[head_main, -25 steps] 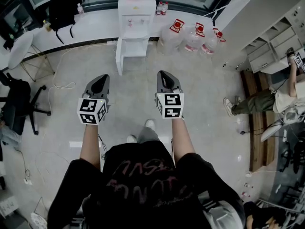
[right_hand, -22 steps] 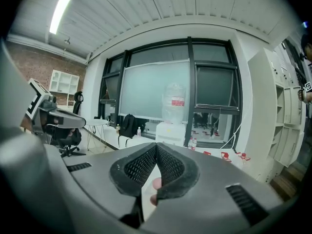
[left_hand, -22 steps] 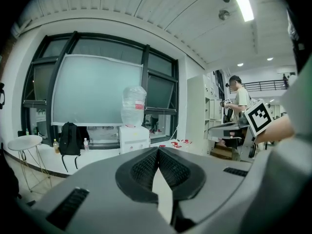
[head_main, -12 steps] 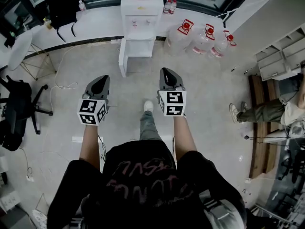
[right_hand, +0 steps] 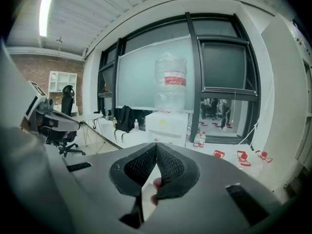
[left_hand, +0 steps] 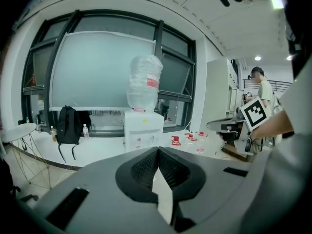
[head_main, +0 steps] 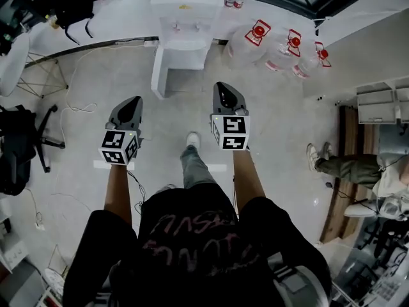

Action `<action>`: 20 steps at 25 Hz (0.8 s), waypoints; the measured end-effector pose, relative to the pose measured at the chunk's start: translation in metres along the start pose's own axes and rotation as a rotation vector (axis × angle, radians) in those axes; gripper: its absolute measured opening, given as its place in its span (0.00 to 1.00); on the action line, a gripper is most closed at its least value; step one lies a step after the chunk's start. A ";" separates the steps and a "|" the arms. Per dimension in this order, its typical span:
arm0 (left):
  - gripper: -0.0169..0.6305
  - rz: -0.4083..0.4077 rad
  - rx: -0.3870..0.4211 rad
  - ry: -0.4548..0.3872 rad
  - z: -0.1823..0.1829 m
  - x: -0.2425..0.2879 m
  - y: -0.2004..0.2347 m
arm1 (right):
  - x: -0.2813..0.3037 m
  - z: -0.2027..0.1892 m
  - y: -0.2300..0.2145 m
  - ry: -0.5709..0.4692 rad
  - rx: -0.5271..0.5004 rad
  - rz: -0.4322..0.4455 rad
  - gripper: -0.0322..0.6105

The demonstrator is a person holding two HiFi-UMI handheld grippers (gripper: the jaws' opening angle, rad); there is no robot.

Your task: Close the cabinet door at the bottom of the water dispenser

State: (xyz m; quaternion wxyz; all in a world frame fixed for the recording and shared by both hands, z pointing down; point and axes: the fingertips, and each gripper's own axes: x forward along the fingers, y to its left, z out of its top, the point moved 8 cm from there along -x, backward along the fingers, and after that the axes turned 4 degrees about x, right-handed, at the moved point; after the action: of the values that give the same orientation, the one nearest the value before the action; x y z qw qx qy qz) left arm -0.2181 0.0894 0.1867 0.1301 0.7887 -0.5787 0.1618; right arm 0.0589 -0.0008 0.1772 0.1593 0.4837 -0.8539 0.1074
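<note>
The white water dispenser [head_main: 185,18] stands against the window ledge at the top of the head view, with a clear bottle [left_hand: 144,82] on top. Its bottom cabinet door [head_main: 158,72] hangs open, swung out to the left of the dark compartment. My left gripper [head_main: 132,101] and right gripper [head_main: 221,87] are held side by side over the floor, short of the dispenser and pointing at it. Both are shut with nothing between the jaws, as the left gripper view [left_hand: 157,149] and the right gripper view [right_hand: 156,144] show. The dispenser [right_hand: 168,123] is straight ahead in both gripper views.
Several large water jugs [head_main: 271,50] with red caps lie on the floor right of the dispenser. A black office chair [head_main: 19,142] and a white table [head_main: 16,62] stand at left. A person's legs [head_main: 339,168] stretch out at right. Cables trail over the floor.
The person has stepped forward. Both grippers have come nearer the dispenser, which now fills more of the top of the head view. Both stay shut.
</note>
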 end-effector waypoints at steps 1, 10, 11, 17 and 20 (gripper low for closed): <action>0.05 0.001 -0.005 0.011 0.000 0.012 0.002 | 0.011 -0.002 -0.008 0.012 0.001 0.003 0.07; 0.05 0.003 -0.043 0.089 -0.028 0.080 0.016 | 0.083 -0.029 -0.041 0.080 0.007 0.041 0.07; 0.05 0.002 -0.046 0.097 -0.034 0.084 0.017 | 0.088 -0.034 -0.042 0.084 0.012 0.045 0.07; 0.05 -0.008 -0.060 0.114 -0.075 0.106 0.029 | 0.120 -0.069 -0.033 0.098 0.036 0.063 0.07; 0.05 -0.013 -0.061 0.122 -0.101 0.120 0.035 | 0.134 -0.089 -0.029 0.091 0.050 0.068 0.07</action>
State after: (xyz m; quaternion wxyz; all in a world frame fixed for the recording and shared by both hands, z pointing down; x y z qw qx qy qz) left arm -0.2291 0.0145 0.3282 0.1900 0.7767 -0.5693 0.1913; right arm 0.0345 -0.0919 0.3108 0.1822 0.4530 -0.8587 0.1558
